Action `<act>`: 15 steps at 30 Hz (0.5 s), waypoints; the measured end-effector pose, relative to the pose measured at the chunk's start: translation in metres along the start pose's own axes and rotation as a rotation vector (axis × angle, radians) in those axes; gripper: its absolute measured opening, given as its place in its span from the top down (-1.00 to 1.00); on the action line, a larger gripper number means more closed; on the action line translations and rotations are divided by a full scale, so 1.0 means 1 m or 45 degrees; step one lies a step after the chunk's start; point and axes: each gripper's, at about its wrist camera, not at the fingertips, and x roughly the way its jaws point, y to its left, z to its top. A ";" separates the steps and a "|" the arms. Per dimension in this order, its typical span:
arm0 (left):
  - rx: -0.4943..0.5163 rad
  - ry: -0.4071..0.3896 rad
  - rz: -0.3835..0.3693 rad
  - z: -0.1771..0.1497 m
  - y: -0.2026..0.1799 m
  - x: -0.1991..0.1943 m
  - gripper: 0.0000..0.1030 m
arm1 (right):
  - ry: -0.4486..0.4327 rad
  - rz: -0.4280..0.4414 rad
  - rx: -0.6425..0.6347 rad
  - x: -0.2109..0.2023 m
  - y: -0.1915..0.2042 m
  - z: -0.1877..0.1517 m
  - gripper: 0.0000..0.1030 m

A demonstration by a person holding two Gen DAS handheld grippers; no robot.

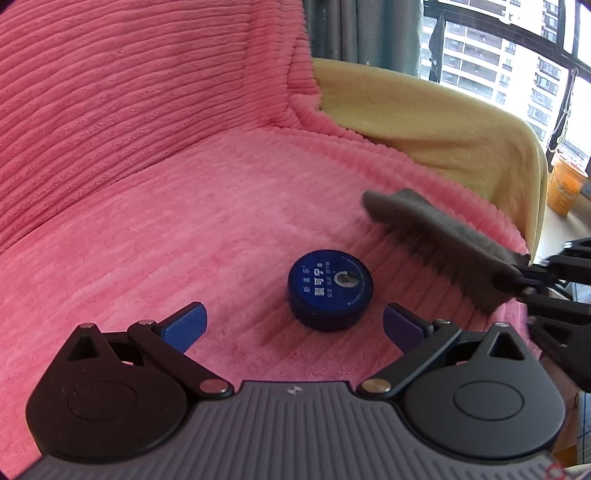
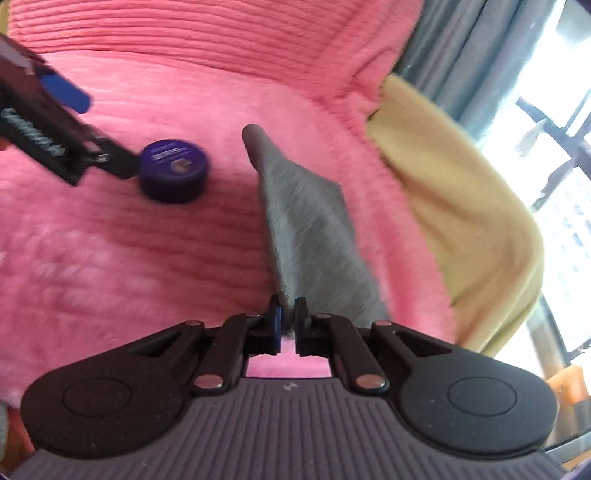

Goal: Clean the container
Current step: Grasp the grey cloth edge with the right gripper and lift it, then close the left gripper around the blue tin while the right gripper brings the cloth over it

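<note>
A small round blue container [image 1: 330, 289] with a printed lid sits lid-up on a pink ribbed blanket [image 1: 184, 221]. My left gripper [image 1: 295, 326] is open just in front of it, blue fingertips [image 1: 186, 326] wide on either side. In the right wrist view the container [image 2: 173, 170] lies at upper left, with the left gripper [image 2: 92, 125] reaching it from the left. My right gripper [image 2: 288, 325] is shut on a grey cloth [image 2: 306, 229], which hangs forward above the blanket. In the left wrist view the cloth [image 1: 436, 243] stretches just right of the container, not touching it.
The pink blanket covers a sofa seat and backrest [image 1: 129, 74]. A yellow blanket [image 1: 424, 122] covers the right armrest. Behind are grey curtains [image 1: 354, 29] and a window [image 1: 517, 55]. An orange cup [image 1: 563, 184] stands on the sill at far right.
</note>
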 end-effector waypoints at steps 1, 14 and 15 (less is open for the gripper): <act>0.008 0.000 -0.003 -0.001 -0.002 0.000 -0.99 | -0.007 0.008 -0.013 0.001 0.004 -0.001 0.89; 0.012 0.010 -0.021 -0.001 -0.004 0.009 -0.99 | -0.168 -0.236 -0.227 0.060 0.056 0.019 0.78; 0.019 0.013 -0.028 -0.003 -0.005 0.011 -0.99 | -0.173 -0.212 -0.203 0.060 0.051 0.020 0.84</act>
